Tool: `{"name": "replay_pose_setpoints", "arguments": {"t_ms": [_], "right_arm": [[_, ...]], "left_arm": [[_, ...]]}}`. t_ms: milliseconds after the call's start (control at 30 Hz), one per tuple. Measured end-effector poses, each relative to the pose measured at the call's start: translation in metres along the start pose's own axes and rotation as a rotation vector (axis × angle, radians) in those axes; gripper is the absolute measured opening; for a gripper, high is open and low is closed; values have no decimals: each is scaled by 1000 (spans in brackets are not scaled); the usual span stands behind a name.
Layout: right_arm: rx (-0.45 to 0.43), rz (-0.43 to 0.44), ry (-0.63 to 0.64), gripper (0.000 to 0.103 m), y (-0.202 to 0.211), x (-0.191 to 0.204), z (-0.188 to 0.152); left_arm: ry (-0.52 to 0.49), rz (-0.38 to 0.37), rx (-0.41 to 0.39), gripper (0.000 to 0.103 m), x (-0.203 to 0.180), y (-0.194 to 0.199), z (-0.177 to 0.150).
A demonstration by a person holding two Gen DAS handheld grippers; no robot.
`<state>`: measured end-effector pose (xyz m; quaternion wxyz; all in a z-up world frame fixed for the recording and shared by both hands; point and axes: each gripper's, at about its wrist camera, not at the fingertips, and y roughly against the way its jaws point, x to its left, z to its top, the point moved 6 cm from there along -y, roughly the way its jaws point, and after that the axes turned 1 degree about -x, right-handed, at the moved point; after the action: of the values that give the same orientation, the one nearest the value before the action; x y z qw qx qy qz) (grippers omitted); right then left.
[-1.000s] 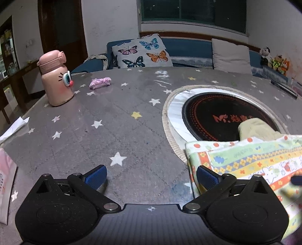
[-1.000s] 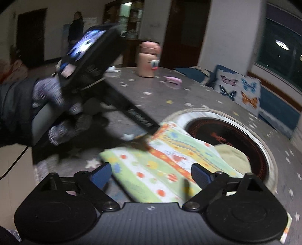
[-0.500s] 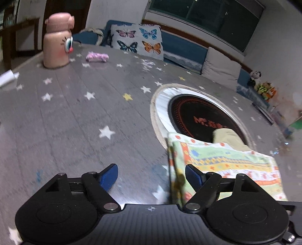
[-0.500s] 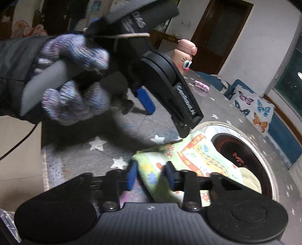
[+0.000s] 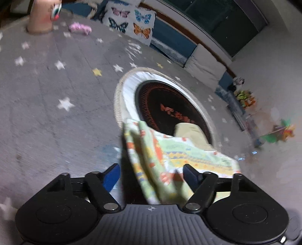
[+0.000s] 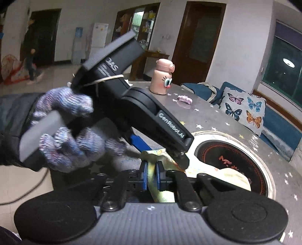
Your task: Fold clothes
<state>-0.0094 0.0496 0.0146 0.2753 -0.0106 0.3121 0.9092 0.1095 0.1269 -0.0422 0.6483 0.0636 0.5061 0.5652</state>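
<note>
Seen first from the left wrist, one patterned garment (image 5: 169,160) lies on the grey star-print tablecloth (image 5: 56,84), its far end draped over the rim of the single round cooktop (image 5: 169,109) set into the table. The cloth is pale green and yellow with orange bands and small red dots, folded into layers, with a plain cream part at its far right. Its long axis runs from near centre toward the far right. The left gripper (image 5: 151,175) straddles the near end, jaws fairly wide and closing, neither pad clearly pressing the cloth. One pink bottle (image 5: 43,17) stands far left.

From the right wrist, the right gripper (image 6: 150,176) is pinched narrow on a raised edge of the garment, closing. One gloved hand (image 6: 68,128) holds the left gripper above it.
</note>
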Motion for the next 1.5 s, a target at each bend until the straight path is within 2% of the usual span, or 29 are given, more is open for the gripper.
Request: {"name": "replay_pose_setpoints", "arguments": {"t_ms": [67,100,133,167,267,333,467,633,767,1000,1033,1100,1200,1267,1333,1500], "right_arm": [[-9,8,-8,8,5,1,-4],[-11,13,-11,8,7,2,-5],[-14,18,-13,8,8,2,-6],[-15,23,-15,8,9,3,-8],[-16,34,-31,10,14,5,-14],[-19,48,-63,13,22,3,-18],[-20,0,-135,16,38,-19,-28],[23,-163,-240,24,47,-72,-52],[62,-293,-316,24,47,-119,-78],[137,-408,-426,26,35,-171,-123],[135,-426,-435,34,37,-175,-127],[129,-460,-454,39,42,-184,-133],[120,-492,-513,45,51,-197,-140],[114,-499,-554,54,53,-204,-144],[110,-500,-592,58,55,-210,-147],[90,-466,-676,57,52,-216,-153]], "left_arm": [[21,-18,5,52,-1,-4,-2],[26,-19,7,47,-1,-6,-3],[34,-21,13,33,0,-8,-4],[42,-24,18,24,1,-10,-5],[60,-25,12,15,5,-10,-8],[68,-31,7,13,7,-10,-8],[66,-33,2,13,8,-11,-9],[55,-28,-4,13,7,-11,-9],[50,-25,-5,13,7,-11,-9],[37,-17,-6,13,6,-11,-10],[36,-16,-6,14,5,-11,-10],[33,-15,-5,14,5,-11,-10],[26,-10,-6,14,4,-11,-10],[20,-6,-7,14,3,-11,-10],[13,-2,-8,14,3,-12,-11],[4,5,-8,14,2,-12,-10]]}}
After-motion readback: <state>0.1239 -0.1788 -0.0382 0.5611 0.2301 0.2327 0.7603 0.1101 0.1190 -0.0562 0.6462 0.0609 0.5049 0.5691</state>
